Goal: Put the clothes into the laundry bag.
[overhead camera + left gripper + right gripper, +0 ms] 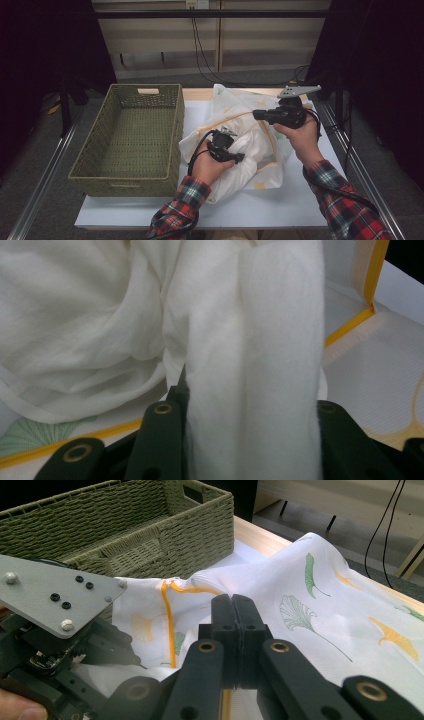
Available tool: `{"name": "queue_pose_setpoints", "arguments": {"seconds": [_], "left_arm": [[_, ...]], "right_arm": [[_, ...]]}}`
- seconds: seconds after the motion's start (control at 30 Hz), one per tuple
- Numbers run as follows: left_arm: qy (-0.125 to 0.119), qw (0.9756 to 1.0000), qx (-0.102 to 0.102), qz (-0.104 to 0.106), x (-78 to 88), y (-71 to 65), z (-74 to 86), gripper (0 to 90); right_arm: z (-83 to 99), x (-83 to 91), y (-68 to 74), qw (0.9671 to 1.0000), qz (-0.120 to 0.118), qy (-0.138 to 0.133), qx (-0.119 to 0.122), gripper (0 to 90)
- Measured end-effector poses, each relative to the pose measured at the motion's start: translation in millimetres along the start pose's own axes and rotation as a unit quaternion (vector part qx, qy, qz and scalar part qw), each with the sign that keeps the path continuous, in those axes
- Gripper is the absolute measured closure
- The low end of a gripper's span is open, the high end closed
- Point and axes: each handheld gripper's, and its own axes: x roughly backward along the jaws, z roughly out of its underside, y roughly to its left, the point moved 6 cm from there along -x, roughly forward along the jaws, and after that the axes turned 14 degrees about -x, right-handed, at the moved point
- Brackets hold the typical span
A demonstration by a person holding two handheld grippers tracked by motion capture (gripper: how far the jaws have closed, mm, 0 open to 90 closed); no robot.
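Note:
A white cloth cover (pixel 235 107) with yellow trim and a leaf print lies bunched on the white table (pixel 280 205). My left gripper (pixel 241 157) points right into the bundle. In the left gripper view its jaws (pixel 250 402) press from both sides on a thick fold of white padding (pixel 255 340), with the printed cover (pixel 360 365) behind it. My right gripper (pixel 256 115) is held higher and points left. Its jaws (pixel 232 605) are shut, with the cover's (pixel 310 610) yellow-trimmed edge pinched between them.
A green woven basket (pixel 172 130) stands with nothing in it on the table's left side, right beside the cloth, and appears as the basket (pixel 125 530) behind the left gripper's grey plate (pixel 60 600). Bare table runs along the front edge. Cables hang behind the table.

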Motion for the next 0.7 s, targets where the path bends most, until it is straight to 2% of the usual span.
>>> {"name": "queue_pose_setpoints", "arguments": {"seconds": [0.07, 0.1, 0.23, 0.3, 0.33, 0.47, 0.6, 0.67, 0.7], "left_arm": [[-0.007, 1.0, 0.0, -0.001, -1.2, -0.3, -3.9, 64.8], [-0.002, 1.0, -0.003, -0.001, -0.6, 0.1, -5.1, 65.0], [-0.015, 0.9998, -0.011, 0.001, -0.9, -2.1, -14.6, 65.7], [-0.024, 0.9997, -0.008, 0.006, -2.0, -4.4, -20.1, 65.9], [-0.019, 0.9997, -0.014, 0.004, -2.0, -4.0, -21.7, 65.9], [-0.025, 0.9996, -0.014, -0.006, -7.8, -0.7, -28.5, 65.9], [-0.046, 0.9989, -0.013, -0.004, -15.8, -0.6, -34.2, 65.1], [-0.041, 0.9991, 0.003, -0.003, -20.0, 0.1, -33.0, 62.7], [-0.046, 0.9989, -0.001, -0.003, -21.8, 0.0, -32.9, 61.2]], "right_arm": [[0.2, 0.2, 0.0, 1.0, -0.001, 0.001, 0.001, 89.6], [0.1, 0.5, -0.1, 1.0, -0.001, 0.0, 0.001, 89.5], [-0.3, 2.3, -1.6, 1.0, 0.001, -0.001, -0.002, 89.5], [-0.2, 2.4, -1.7, 1.0, -0.003, -0.002, -0.002, 89.6], [0.0, 2.3, -1.4, 1.0, -0.004, -0.001, -0.003, 89.5], [0.5, 2.5, -0.6, 1.0, -0.005, 0.0, 0.0, 89.5], [0.8, 3.8, -1.5, 1.0, -0.007, -0.001, -0.002, 89.5], [1.3, 4.1, -2.3, 1.0, -0.005, 0.001, -0.003, 89.5], [1.6, 4.3, -2.8, 1.0, -0.004, 0.001, -0.001, 89.6]]}}
